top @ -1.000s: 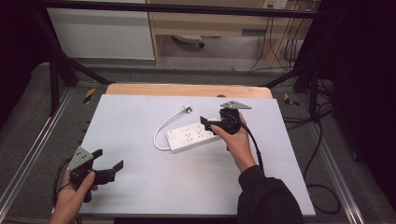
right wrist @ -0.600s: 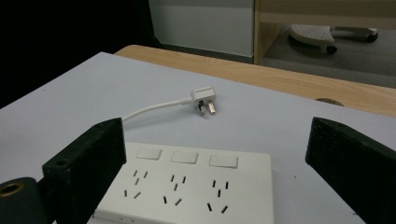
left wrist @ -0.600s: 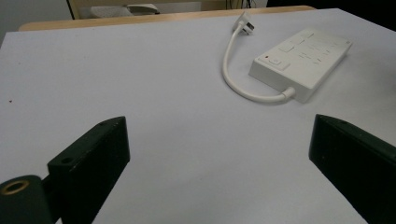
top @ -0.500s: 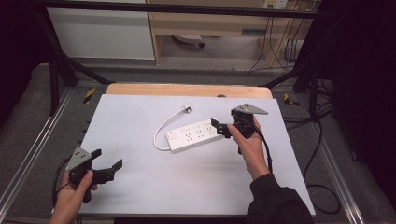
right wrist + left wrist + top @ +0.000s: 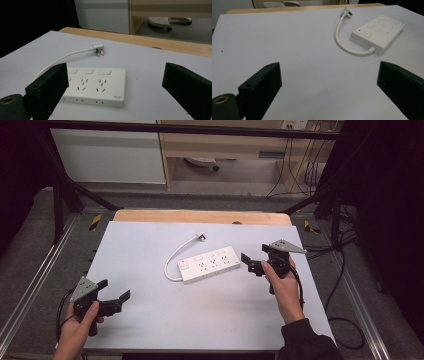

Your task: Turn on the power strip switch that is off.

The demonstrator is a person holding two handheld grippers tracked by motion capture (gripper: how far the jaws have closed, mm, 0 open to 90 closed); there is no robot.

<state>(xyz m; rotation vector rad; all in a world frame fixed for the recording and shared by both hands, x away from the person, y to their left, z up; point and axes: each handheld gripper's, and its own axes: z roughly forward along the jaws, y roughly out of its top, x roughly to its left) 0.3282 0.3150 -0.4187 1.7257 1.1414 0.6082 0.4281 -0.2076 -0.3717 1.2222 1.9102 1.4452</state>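
Resting flat, white power strip (image 5: 209, 264)

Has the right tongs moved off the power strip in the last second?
Yes. The right tongs were over the power strip's right end; now they sit clear of it to the right, open, nearer the table's right edge.

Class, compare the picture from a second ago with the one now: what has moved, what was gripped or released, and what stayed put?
The right gripper has pulled back to the right, off the end of the power strip, and stands open and apart from it, holding nothing. The power strip, its cable and plug lie where they were on the table. The left gripper stays open near the front left corner.
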